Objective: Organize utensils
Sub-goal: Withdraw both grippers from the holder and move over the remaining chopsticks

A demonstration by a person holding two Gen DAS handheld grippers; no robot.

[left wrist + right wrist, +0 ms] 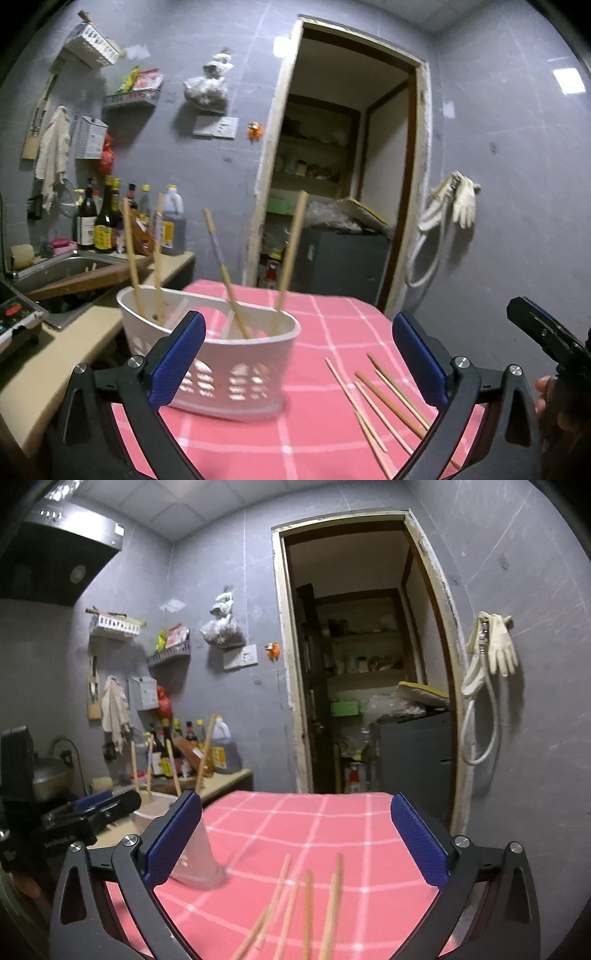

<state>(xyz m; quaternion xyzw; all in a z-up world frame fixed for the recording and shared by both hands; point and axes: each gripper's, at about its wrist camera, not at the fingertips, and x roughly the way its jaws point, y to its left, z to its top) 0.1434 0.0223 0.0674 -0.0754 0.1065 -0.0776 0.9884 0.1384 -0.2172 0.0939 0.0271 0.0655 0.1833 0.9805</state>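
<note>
Counts first. White perforated plastic utensil caddy: one, standing lower-centre-left in the left wrist view on the pink checked tablecloth. Upright wooden chopsticks in the caddy: four, two leaning in its left compartment, two in the right part, tips up and splayed. Loose wooden chopsticks flat on the cloth: five or six, I can't settle which, since they overlap. They lie lower right of that view, fanned diagonally, apart from the caddy. In the right wrist view the same loose sticks show blurred at bottom centre, and the caddy sits at lower left, mostly hidden behind the left blue pad.

Left gripper: jaws spread wide, released, nothing between the blue pads. It points nearly level across the table, with caddy and loose sticks both framed in the gap but untouched.

Right gripper: also spread wide, released, empty. It points nearly level toward the open doorway, with the loose sticks below the gap.

Each gripper shows in the other's view: right one at the right edge of the left view with fingertips of a hand behind it, left one at the left edge of the right view.

Background, left side: one kitchen counter with a steel sink and a cluster of sauce bottles.
</note>
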